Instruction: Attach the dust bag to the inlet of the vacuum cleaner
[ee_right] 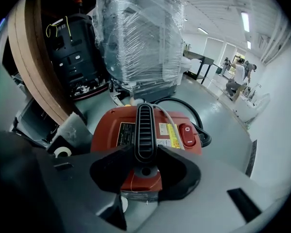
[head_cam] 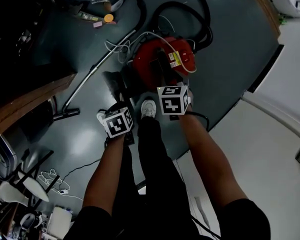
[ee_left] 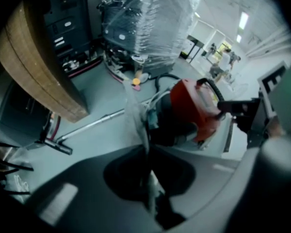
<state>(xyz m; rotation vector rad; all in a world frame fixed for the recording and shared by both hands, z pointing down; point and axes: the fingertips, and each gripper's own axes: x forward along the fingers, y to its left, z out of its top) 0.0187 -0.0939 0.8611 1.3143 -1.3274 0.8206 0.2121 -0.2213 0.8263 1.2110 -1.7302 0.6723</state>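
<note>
The red vacuum cleaner [head_cam: 162, 59] [ee_left: 196, 106] [ee_right: 169, 130] lies on the grey floor in front of the person's feet. My right gripper [head_cam: 170, 90] [ee_right: 145, 159] hangs over it, open, and the vacuum's black ribbed handle [ee_right: 144, 130] runs between its jaws. My left gripper [head_cam: 121, 109] [ee_left: 148, 178] is just left of the vacuum, shut on a thin pale sheet of the dust bag [ee_left: 135, 113] that stands up edge-on from the jaws. In the right gripper view the grey dust bag [ee_right: 72, 126] shows at the left, with a black collar and a white ring [ee_right: 63, 152].
A black hose [head_cam: 200, 14] loops behind the vacuum. A metal wand [head_cam: 97, 69] with a floor nozzle [head_cam: 65, 115] lies to the left. A wooden tabletop [head_cam: 25, 101] juts in at the left. A plastic-wrapped stack [ee_right: 140, 38] stands behind. The person's shoe [head_cam: 148, 108] is between the grippers.
</note>
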